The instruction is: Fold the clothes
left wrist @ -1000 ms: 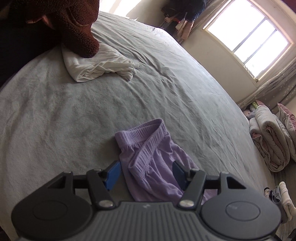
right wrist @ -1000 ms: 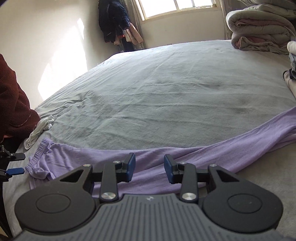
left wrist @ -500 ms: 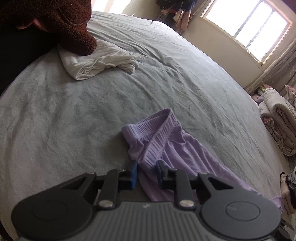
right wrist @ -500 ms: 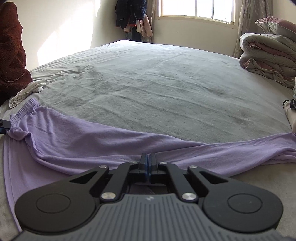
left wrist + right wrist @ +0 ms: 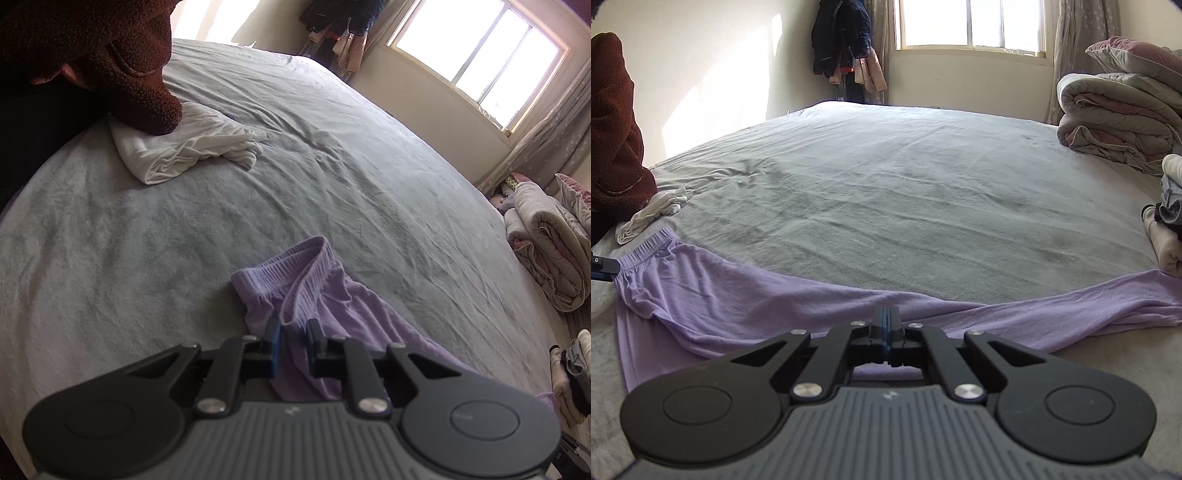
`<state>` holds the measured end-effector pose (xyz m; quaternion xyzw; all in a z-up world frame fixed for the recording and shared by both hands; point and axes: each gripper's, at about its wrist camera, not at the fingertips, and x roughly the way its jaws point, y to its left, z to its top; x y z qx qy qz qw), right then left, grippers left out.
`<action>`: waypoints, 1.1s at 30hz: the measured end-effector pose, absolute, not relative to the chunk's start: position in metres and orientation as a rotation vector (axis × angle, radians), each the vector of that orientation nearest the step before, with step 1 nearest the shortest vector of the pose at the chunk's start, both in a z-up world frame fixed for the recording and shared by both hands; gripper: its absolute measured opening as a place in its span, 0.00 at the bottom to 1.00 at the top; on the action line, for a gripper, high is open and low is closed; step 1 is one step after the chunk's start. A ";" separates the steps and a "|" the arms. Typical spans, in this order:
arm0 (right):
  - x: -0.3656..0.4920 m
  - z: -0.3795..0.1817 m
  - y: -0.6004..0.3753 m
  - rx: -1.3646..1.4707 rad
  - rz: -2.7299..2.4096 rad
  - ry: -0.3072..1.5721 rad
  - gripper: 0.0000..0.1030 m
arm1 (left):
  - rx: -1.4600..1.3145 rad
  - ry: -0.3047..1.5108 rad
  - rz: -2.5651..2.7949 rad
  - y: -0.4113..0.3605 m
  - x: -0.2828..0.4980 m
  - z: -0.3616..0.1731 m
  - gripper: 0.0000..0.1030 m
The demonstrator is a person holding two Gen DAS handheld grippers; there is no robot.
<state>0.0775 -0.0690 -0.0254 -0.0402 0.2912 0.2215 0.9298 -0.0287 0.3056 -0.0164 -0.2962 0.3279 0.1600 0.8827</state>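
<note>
Light purple trousers lie stretched across the near edge of the grey bed sheet, waistband at the left, legs running right. My left gripper is shut on a fold of the purple trousers just below the ribbed waistband. Its tip also shows at the left edge of the right wrist view as the left gripper. My right gripper is shut at the middle of a trouser leg, and the creases run together at its tips.
A crumpled white garment lies at the bed's left under a person's brown fleece sleeve. A rolled quilt and a small pile of folded clothes sit at the right. Dark clothes hang by the window.
One second ago both grippers stood open over the trousers. Both have since closed on the fabric, and the right one has moved in low over the leg.
</note>
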 end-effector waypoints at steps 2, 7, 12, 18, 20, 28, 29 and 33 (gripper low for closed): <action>0.078 -0.024 -0.068 -0.077 0.460 0.601 0.00 | -0.621 0.680 0.337 0.309 -0.030 -0.017 0.15; 0.078 -0.020 -0.069 -0.069 0.463 0.615 0.00 | -0.653 0.679 0.322 0.315 -0.029 -0.018 0.37; 0.079 -0.024 -0.078 -0.040 0.450 0.703 0.00 | -0.672 0.702 0.292 0.311 -0.024 -0.023 0.37; 0.082 -0.029 -0.076 0.013 0.477 0.752 0.11 | -0.706 0.706 0.309 0.314 -0.022 -0.027 0.36; 0.083 -0.029 -0.074 0.031 0.492 0.756 0.15 | -0.704 0.709 0.309 0.314 -0.021 -0.028 0.35; 0.085 -0.033 -0.063 0.070 0.542 0.763 0.31 | -0.722 0.723 0.307 0.316 -0.023 -0.032 0.33; 0.085 -0.033 -0.062 0.069 0.546 0.760 0.31 | -0.714 0.718 0.308 0.316 -0.023 -0.031 0.33; 0.083 -0.032 -0.058 0.045 0.580 0.736 0.31 | -0.681 0.712 0.305 0.314 -0.022 -0.028 0.14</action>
